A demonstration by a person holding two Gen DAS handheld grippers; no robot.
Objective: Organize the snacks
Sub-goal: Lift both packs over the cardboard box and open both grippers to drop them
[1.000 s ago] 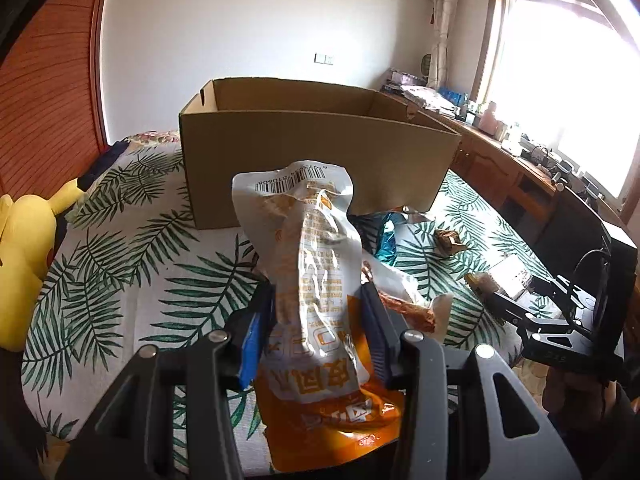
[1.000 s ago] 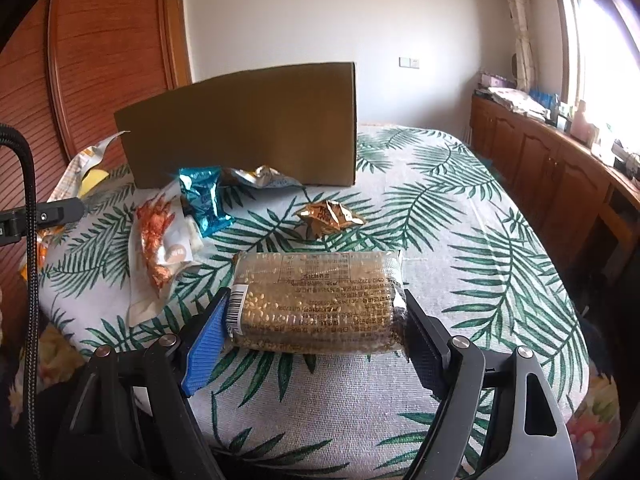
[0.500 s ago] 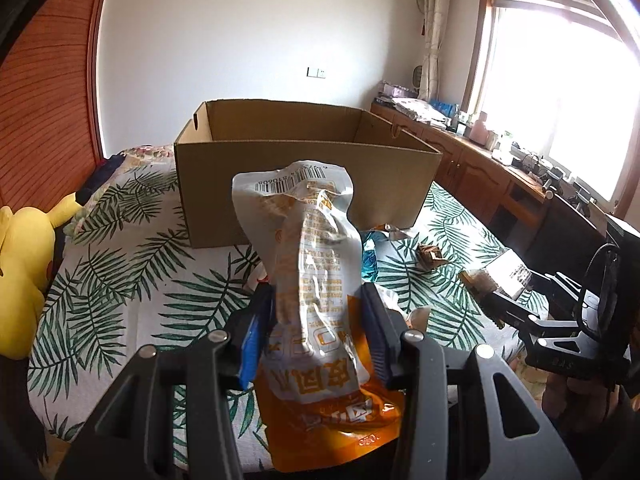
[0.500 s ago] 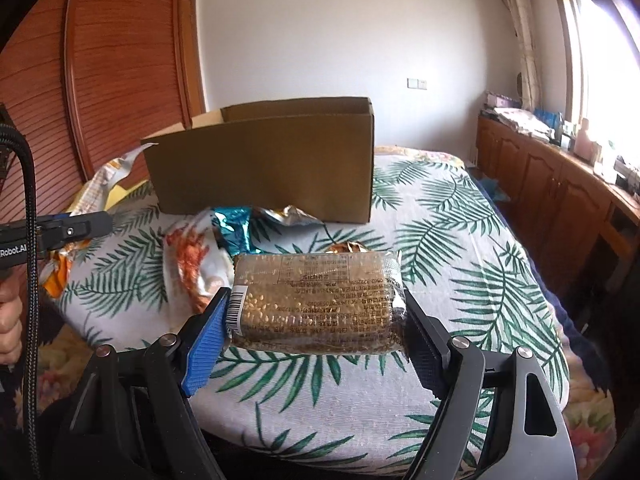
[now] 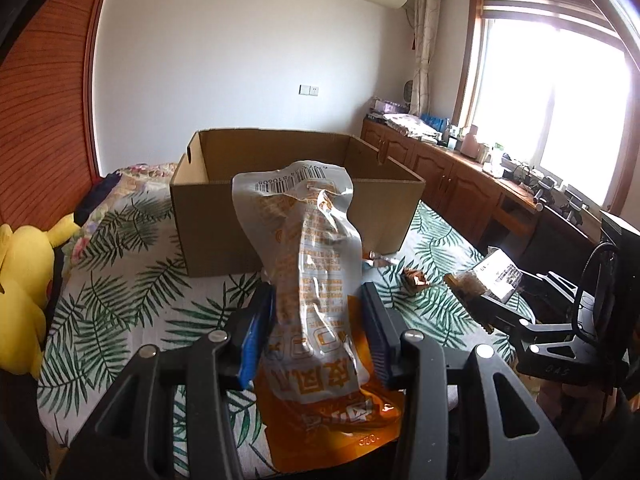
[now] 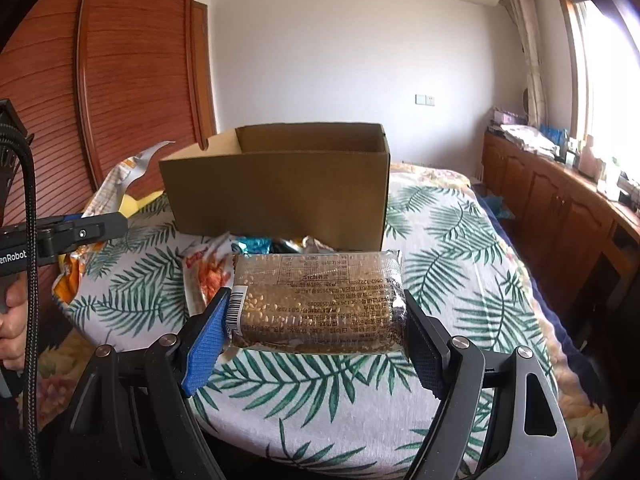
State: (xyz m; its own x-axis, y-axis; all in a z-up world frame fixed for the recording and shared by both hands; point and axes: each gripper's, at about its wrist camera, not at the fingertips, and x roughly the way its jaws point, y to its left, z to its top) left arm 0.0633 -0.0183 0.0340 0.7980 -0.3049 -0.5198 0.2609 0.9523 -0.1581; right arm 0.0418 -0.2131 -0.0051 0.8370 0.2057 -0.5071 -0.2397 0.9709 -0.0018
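So both hands are loaded right now. The left gripper (image 5: pixel 316 332) is clamped on a tall orange and silver pouch (image 5: pixel 316 280), standing upright between the pads. The right gripper (image 6: pixel 316 320) is squeezing a flat golden-brown packet (image 6: pixel 316 296) sideways, held up above the leafy bedspread (image 6: pixel 440 280).

A bit farther out, there are still loose snacks on the bedspread just in front of the box: a red and white bag (image 6: pixel 204 276), something blue and shiny (image 6: pixel 254 245), and a small gold wrapper (image 5: pixel 415 278) off to the side.

Beyond those sits the open cardboard box (image 5: pixel 280 200). From what I can see of the inside it looks empty, though the bottom is hidden. I'd say it's early days: two snacks in hand, none visibly boxed, a few left to grab.
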